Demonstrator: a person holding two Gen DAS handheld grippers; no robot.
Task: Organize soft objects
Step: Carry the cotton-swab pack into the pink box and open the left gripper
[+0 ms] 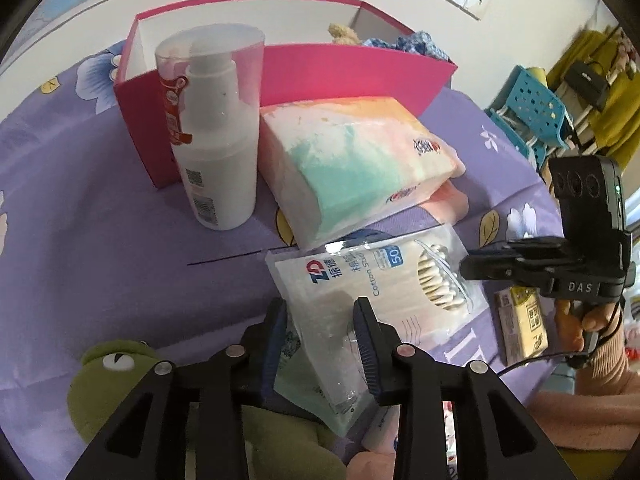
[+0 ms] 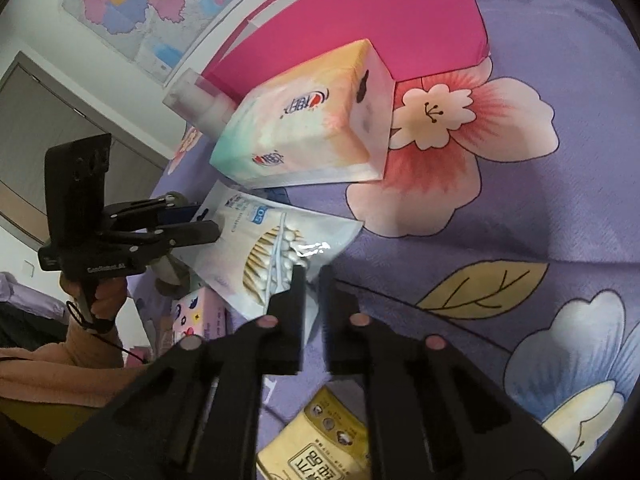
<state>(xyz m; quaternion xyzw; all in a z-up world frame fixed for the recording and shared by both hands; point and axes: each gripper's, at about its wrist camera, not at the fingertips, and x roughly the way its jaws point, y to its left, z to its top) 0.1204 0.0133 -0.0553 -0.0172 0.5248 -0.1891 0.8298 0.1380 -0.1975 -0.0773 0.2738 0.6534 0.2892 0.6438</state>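
Observation:
A clear bag of cotton swabs (image 1: 384, 284) lies on the purple flowered sheet, also in the right wrist view (image 2: 272, 248). My left gripper (image 1: 320, 308) is open, its fingers on either side of the bag's near end; it also shows in the right wrist view (image 2: 200, 224). My right gripper (image 2: 310, 276) is nearly closed at the bag's corner; whether it pinches the bag is unclear. It shows from the side in the left wrist view (image 1: 468, 270). A pastel tissue pack (image 1: 356, 164) (image 2: 304, 128) lies against the pink box (image 1: 352, 72) (image 2: 360, 20).
A white pump bottle (image 1: 216, 132) stands before the box. A green frog plush (image 1: 116, 384) lies at lower left. A yellow tissue packet (image 1: 522, 324) (image 2: 320, 440) lies at the right. A pink patterned packet (image 2: 200, 312) sits under the swab bag. Fabric items (image 1: 416, 42) are inside the box.

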